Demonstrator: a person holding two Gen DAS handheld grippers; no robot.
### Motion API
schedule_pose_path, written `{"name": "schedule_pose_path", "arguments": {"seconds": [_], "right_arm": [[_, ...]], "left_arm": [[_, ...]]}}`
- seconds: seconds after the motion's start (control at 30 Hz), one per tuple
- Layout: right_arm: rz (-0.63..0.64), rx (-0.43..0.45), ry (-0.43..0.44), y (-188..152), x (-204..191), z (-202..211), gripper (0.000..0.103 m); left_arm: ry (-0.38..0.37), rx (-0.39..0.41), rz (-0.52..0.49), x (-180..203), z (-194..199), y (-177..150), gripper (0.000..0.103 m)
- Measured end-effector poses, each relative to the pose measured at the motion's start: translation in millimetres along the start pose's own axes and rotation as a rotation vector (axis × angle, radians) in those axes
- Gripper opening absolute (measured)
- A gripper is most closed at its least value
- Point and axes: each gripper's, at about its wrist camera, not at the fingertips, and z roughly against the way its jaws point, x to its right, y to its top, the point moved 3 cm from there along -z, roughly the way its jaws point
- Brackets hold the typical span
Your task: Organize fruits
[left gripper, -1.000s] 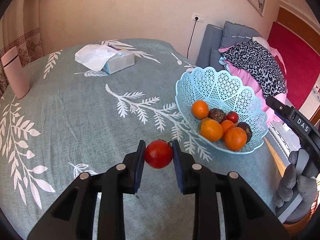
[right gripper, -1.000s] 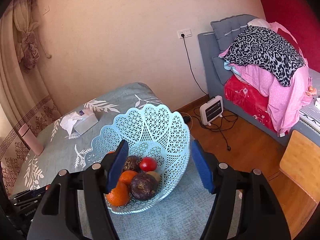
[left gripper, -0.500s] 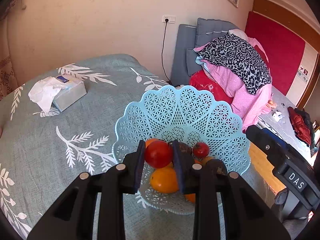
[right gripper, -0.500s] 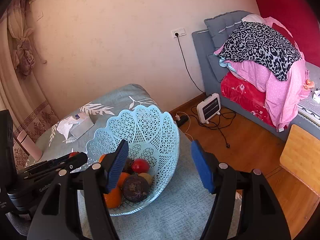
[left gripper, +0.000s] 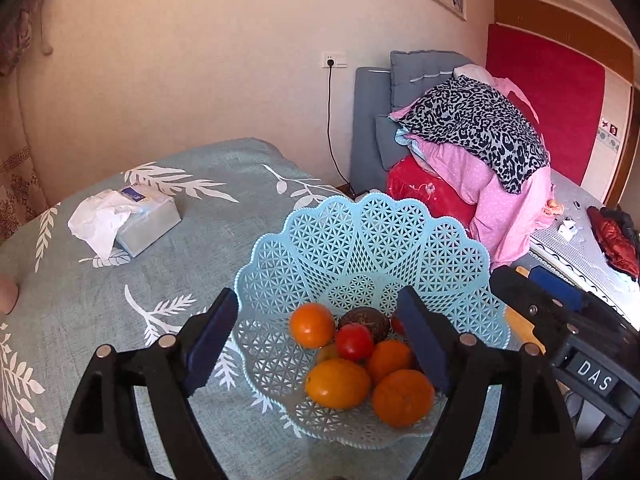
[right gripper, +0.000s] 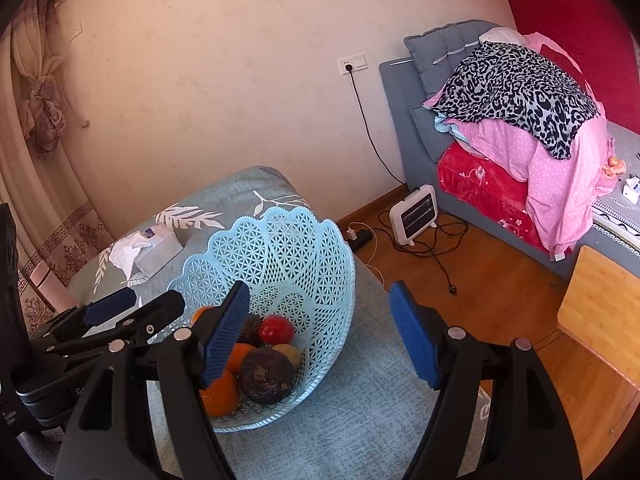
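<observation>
Your left gripper (left gripper: 320,340) is spread wide with nothing between its blue-padded fingers (left gripper: 210,338), and it hangs just over the near rim of the pale blue lattice plastic basket (left gripper: 362,240). The round red tomato (left gripper: 354,342) lies inside that basket, on top of the pile and touching the dark wrinkled purple fruit (left gripper: 364,320) behind it. Around it sit four round oranges (left gripper: 338,383), two at the front and two further back.

Your right gripper (right gripper: 320,336) is also wide apart and holds nothing; its left finger (right gripper: 224,334) stands in front of the basket's near edge. The basket rests on the grey-green tablecloth with white leaf print (left gripper: 80,288), and a pale blue tissue box (left gripper: 148,224) lies well apart from it.
</observation>
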Motion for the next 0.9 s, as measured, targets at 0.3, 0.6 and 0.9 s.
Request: {"name": "schedule_pose_path", "arguments": {"seconds": [0.3, 0.6, 0.9], "right_arm": [[0.004, -0.004, -0.012, -3.0, -0.9, 1.9, 0.08], [0.032, 0.01, -0.048, -4.3, -6.4, 10.5, 0.084], [0.107, 0.027, -0.104, -11.2, -22.5, 20.5, 0.097]], "left_arm": [[0.085, 0.082, -0.062, -2.3, 22.1, -4.2, 0.09], [0.111, 0.125, -0.071, -4.1, 41.1, -13.1, 0.091], [0.14, 0.154, -0.055, -12.8, 59.1, -23.3, 0.096]]}}
